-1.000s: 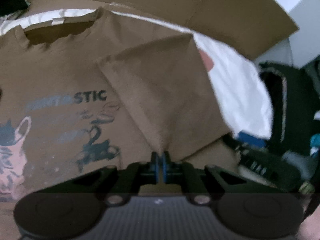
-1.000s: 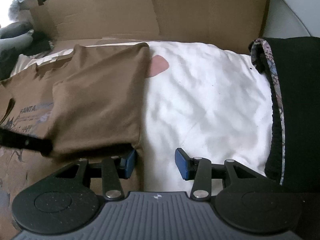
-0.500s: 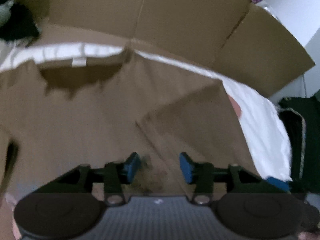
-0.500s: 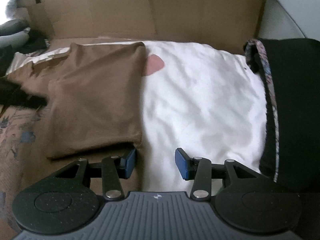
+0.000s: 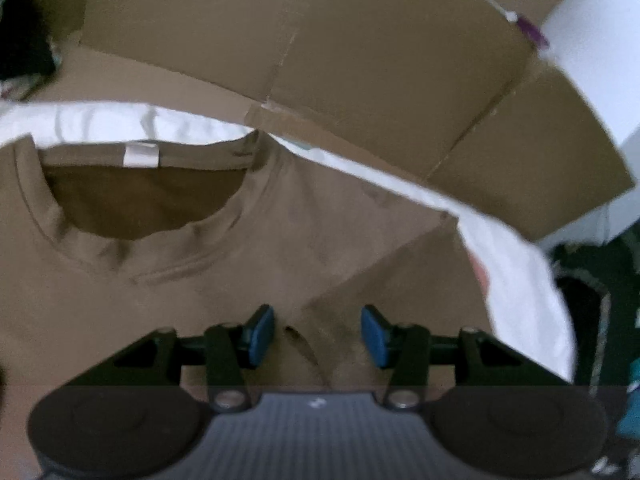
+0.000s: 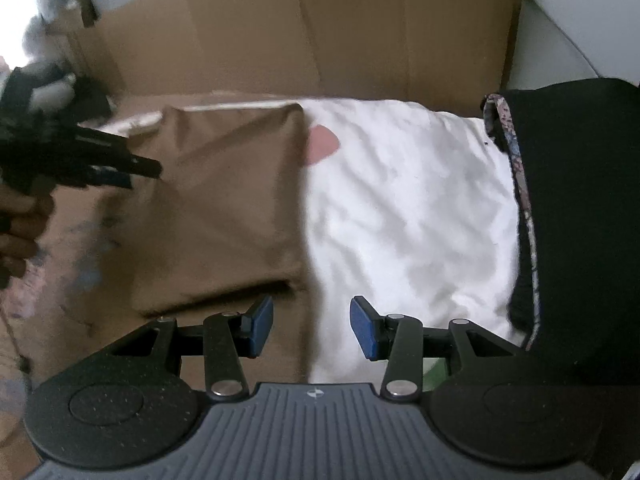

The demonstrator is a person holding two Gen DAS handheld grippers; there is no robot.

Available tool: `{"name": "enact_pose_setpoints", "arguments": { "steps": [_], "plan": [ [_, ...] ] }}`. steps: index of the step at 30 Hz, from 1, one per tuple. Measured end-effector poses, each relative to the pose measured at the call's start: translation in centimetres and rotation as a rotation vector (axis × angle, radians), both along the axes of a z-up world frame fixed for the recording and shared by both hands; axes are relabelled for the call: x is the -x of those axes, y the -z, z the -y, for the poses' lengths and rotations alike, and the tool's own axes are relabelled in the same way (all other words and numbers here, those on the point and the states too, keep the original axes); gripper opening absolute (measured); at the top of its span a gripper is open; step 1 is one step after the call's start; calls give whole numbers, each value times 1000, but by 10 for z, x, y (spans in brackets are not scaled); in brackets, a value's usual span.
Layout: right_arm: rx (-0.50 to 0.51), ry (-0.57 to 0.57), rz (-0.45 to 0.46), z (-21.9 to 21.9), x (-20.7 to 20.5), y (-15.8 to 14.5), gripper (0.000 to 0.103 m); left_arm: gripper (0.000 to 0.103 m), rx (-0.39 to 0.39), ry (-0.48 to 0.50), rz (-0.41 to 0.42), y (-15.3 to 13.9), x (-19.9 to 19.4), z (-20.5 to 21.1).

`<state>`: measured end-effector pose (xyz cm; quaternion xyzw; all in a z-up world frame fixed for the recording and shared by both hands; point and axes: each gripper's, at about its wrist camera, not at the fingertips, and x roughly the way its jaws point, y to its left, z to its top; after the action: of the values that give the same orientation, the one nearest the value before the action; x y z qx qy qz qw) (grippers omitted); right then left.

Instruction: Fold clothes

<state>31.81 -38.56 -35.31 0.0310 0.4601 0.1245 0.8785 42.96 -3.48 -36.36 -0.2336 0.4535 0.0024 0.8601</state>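
The brown cotton T-shirt with the ribbed round collar (image 5: 168, 264) lies front up on the white sheet (image 6: 408, 216), cardboard panels (image 5: 360, 64) propped behind it. One side is already turned in: the folded sleeve panel (image 6: 224, 208) sits flat over the chest, its outer edge straight against the bare sheet.

Left gripper (image 5: 318, 334) hovers just below the collar, fingers parted, nothing between the blue pads (image 5: 260, 334), only cloth beneath. From the right wrist view it reads as a dark shape (image 6: 100, 162) over the shirt's far half, carried by a hand (image 6: 20, 224). Right gripper (image 6: 312, 330) has its fingers apart too and empty, poised over the line where shirt meets sheet, near the lower corner of the fold.

So the step, as I read it, is the matching fold on the other side. To do it well, take the unfolded sleeve at the shoulder seam and again lower down the same edge, so the panel lifts as one flat sheet. Pinch only the top layers, not the bedding underneath. Bring it across until it mirrors the finished panel, keeping the collar centred. Watch that finished corner near the right fingers; a careless brush could flip it open. The black garment with patterned trim (image 6: 576, 216) lies alongside, well clear.
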Motion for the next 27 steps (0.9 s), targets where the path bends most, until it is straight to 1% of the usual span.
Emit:
{"name": "enact_pose_setpoints", "arguments": {
  "steps": [1, 3, 5, 7, 9, 10, 13, 14, 16, 18, 19, 20, 23, 25, 26, 27],
  "plan": [
    [-45, 0, -9, -1, 2, -2, 49, 51, 30, -9, 9, -1, 1, -4],
    [-124, -4, -31, -4, 4, -3, 49, 51, 53, -21, 32, -4, 4, -9],
    [-187, 0, -57, -9, 5, 1, 50, 51, 60, -27, 38, -4, 2, -12],
    [-247, 25, -104, -14, 3, 11, 49, 50, 65, -31, 36, -2, 0, -13],
    [-323, 51, -150, -20, 0, 23, 49, 45, 60, -14, 12, 5, -3, -10],
    [-331, 53, -154, -23, -1, 26, 49, 38, 58, -1, 4, 8, -3, -8],
    [-362, 67, -169, -34, -4, 36, 49, 34, 23, 27, 3, 14, 0, -2],
    [-378, 73, -170, -34, -5, 37, 49, 31, 3, 37, 6, 14, 2, 1],
    [-410, 85, -172, -36, -8, 39, 49, 29, -37, 57, 13, 14, 4, 5],
    [-449, 97, -179, -36, -10, 41, 49, 19, -53, 58, 11, 15, 5, 6],
    [-472, 104, -183, -35, -10, 41, 49, 10, -60, 58, 10, 15, 5, 6],
    [-499, 109, -189, -36, -10, 42, 49, 8, -58, 56, 9, 16, 5, 5],
    [-530, 103, -215, -46, -14, 50, 48, 5, -59, 55, 19, 12, 6, 4],
    [-547, 94, -206, -52, -17, 54, 39, 5, -77, 68, 35, 7, 7, 7],
    [-558, 102, -209, -52, -17, 56, 24, 5, -86, 75, 45, 3, 7, 8],
    [-573, 112, -222, -50, -18, 58, 4, 5, -98, 83, 56, 0, 7, 10]
  ]
}}
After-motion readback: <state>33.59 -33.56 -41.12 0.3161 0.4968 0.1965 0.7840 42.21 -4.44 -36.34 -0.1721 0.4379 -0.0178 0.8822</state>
